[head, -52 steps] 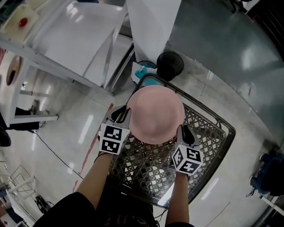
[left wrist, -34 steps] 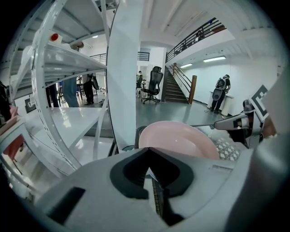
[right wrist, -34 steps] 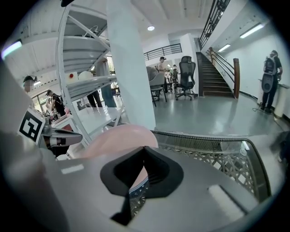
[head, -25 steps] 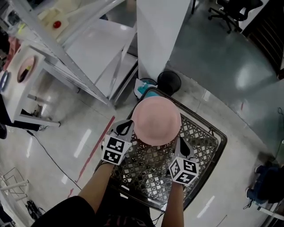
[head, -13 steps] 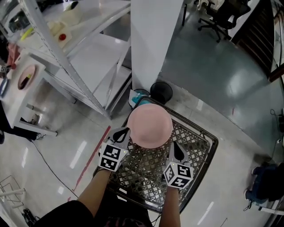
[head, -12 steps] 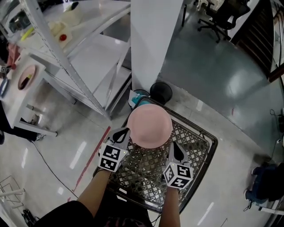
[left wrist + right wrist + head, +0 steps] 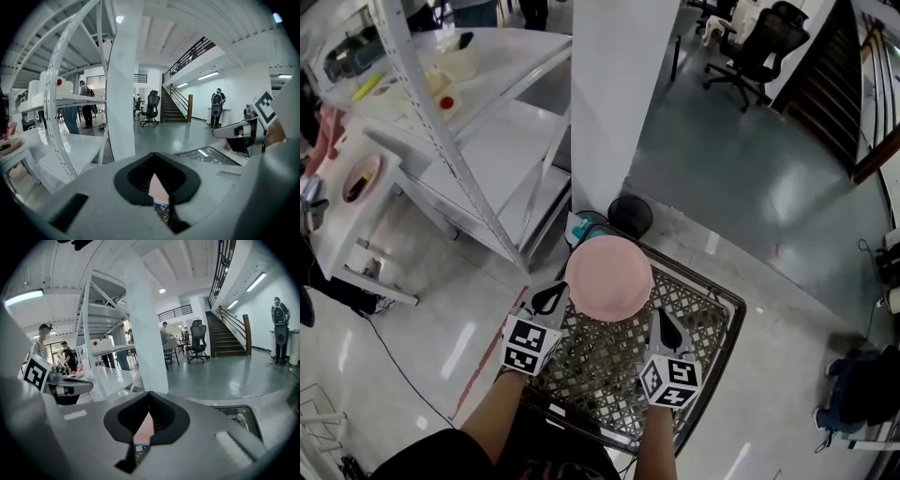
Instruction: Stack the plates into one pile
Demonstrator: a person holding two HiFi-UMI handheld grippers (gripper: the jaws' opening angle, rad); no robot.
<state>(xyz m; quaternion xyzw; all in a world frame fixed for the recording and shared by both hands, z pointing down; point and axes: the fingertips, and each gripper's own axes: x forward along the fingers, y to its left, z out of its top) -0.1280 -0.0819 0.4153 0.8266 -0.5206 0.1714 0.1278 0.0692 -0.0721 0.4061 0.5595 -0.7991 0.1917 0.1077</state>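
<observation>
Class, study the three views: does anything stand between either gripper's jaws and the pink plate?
Nothing visible does. The left gripper and the right gripper each have their jaws shut directly on opposite edges of the pink plate, which hangs above the wire cart.

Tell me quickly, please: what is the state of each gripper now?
Left gripper: closed on the rim of the round pink plate.
Right gripper: closed on the opposite rim of the same plate.
</observation>
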